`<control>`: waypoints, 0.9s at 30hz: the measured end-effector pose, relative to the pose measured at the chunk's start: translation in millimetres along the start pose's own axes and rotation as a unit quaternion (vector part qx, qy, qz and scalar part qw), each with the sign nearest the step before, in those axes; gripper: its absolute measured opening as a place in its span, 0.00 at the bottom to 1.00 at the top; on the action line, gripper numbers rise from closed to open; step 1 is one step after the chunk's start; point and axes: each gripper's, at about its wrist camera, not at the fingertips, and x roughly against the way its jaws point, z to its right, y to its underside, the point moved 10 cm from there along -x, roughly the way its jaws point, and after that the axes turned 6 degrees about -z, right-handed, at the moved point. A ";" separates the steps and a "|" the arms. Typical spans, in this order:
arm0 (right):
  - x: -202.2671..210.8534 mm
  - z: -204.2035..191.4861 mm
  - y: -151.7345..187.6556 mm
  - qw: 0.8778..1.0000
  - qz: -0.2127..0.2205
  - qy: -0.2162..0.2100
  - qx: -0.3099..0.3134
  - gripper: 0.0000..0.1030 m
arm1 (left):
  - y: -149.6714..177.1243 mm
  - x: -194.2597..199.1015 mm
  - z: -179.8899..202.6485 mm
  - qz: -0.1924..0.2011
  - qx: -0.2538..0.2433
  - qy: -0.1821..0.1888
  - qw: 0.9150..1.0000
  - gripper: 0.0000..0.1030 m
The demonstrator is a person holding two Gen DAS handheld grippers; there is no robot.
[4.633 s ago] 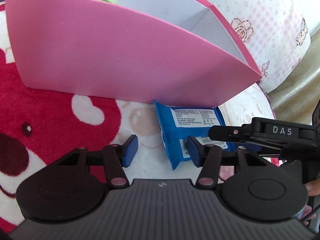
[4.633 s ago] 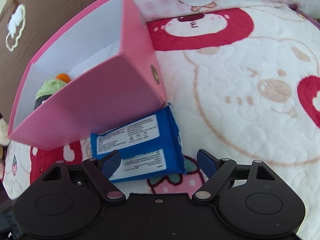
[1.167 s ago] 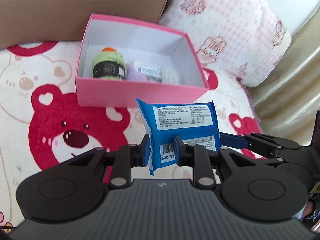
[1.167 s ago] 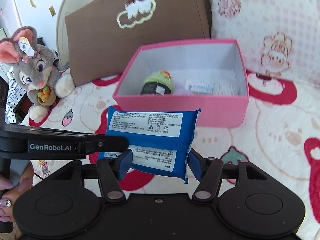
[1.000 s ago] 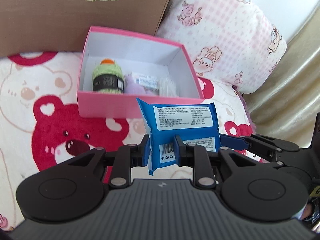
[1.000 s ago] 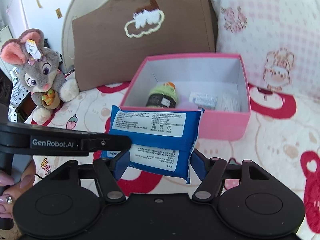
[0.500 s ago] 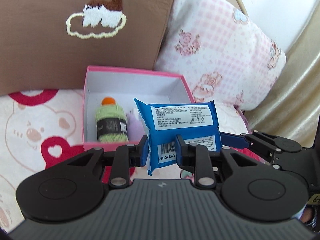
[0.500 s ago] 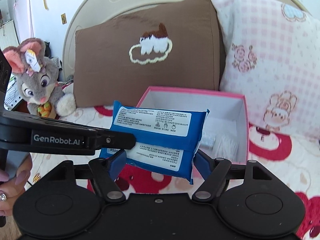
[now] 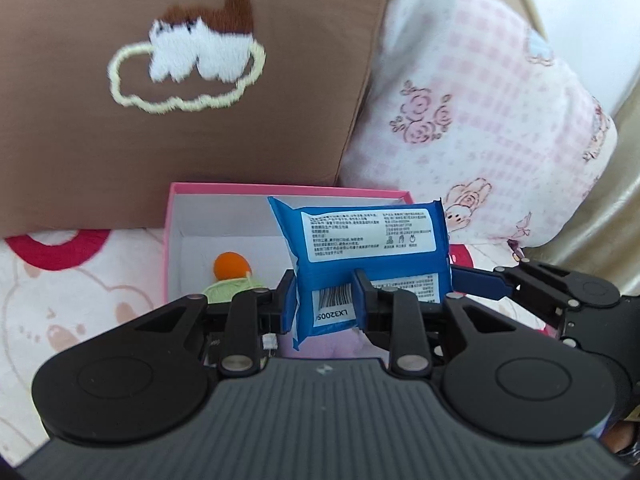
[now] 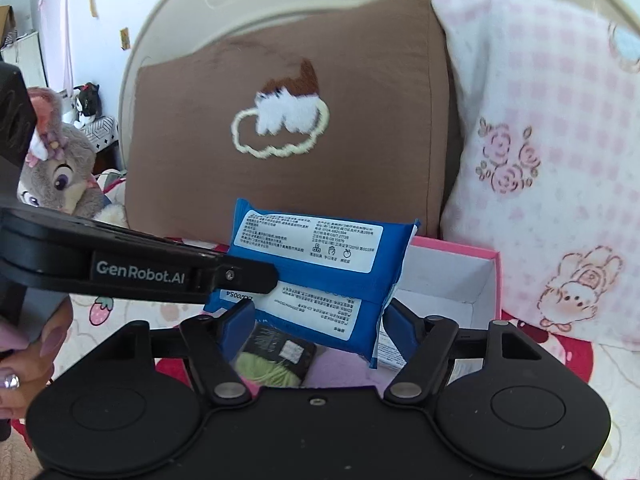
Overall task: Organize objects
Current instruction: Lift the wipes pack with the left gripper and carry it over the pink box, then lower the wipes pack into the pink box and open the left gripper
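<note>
Since the earliest frames, blue wipes packet (image 9: 362, 264) has left the bed and now hangs over pink box (image 9: 172, 240).

Left wrist view: left gripper (image 9: 322, 306) jaws pinch the packet's lower left corner, nearly closed. Inside the box: one green yarn ball (image 9: 232, 288), orange-tipped; other contents hidden.

Right wrist view: right gripper (image 10: 320, 320) jaws span the packet's width, having just narrowed; contact looks firm, probably. One packet, one box, two pillows. Release still pending.
</note>
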 end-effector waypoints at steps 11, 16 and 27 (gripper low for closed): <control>-77.3 38.3 -0.6 0.997 -0.075 0.021 0.007 0.55 | -9.5 -85.9 -30.2 -0.041 0.039 -0.009 0.998 0.26; -107.2 51.4 3.9 0.994 -0.101 0.041 0.012 0.47 | -10.1 -117.5 -41.5 -0.055 0.059 -0.009 0.997 0.27; -138.4 63.7 10.0 0.990 -0.132 0.050 0.007 0.45 | -8.8 -153.4 -51.4 -0.090 0.076 -0.016 0.993 0.27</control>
